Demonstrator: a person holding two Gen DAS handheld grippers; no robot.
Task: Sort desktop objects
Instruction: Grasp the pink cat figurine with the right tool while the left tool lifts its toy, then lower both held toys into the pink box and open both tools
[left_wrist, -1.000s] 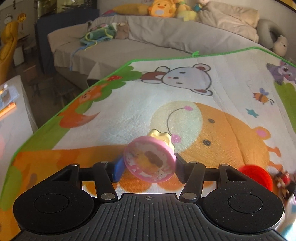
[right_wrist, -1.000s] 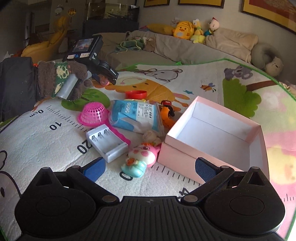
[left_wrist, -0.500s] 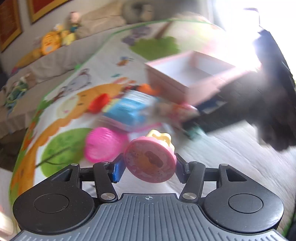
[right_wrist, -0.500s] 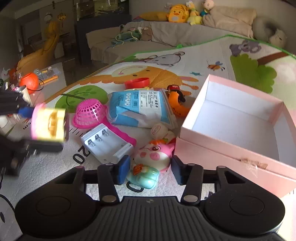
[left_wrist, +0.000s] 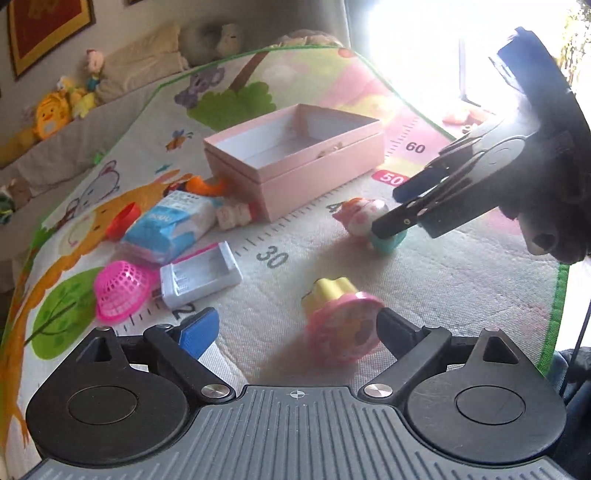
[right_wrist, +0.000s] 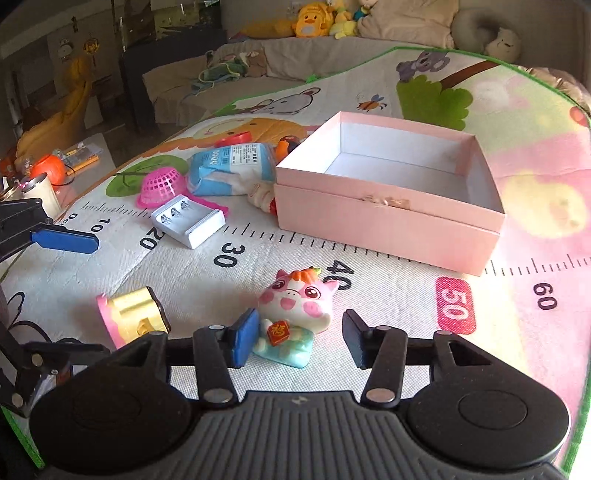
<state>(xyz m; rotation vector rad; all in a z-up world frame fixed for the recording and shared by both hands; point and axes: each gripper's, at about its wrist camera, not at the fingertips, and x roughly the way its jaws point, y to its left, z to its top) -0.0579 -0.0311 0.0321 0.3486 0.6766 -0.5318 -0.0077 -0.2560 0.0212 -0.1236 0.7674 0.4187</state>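
From the left wrist view, the left gripper (left_wrist: 295, 328) has just been opening its jaws and they now stand wide; the pink and yellow cake toy (left_wrist: 341, 323) lies tipped on the mat (left_wrist: 461, 288) between them, touching the right finger but no longer pressed. Further off, the pink box (left_wrist: 295, 162) is open and looks empty from here, so I judge that the sorting has hardly begun. Beside the box there are the blue packet (left_wrist: 173, 223), the white battery charger (left_wrist: 201, 275), the pink basket (left_wrist: 120, 295) and a red lid (left_wrist: 123, 219), all loose on the mat. From the right wrist view, the right gripper (right_wrist: 299, 341) has its jaws half open around the pig figurine (right_wrist: 295, 314); they have just been opening a little, the left pad is touching or nearly touching it, and the right pad is clearly apart, so it is not held. The figurine stands near the box, in front of it. Nearly everything is still left to be put away.
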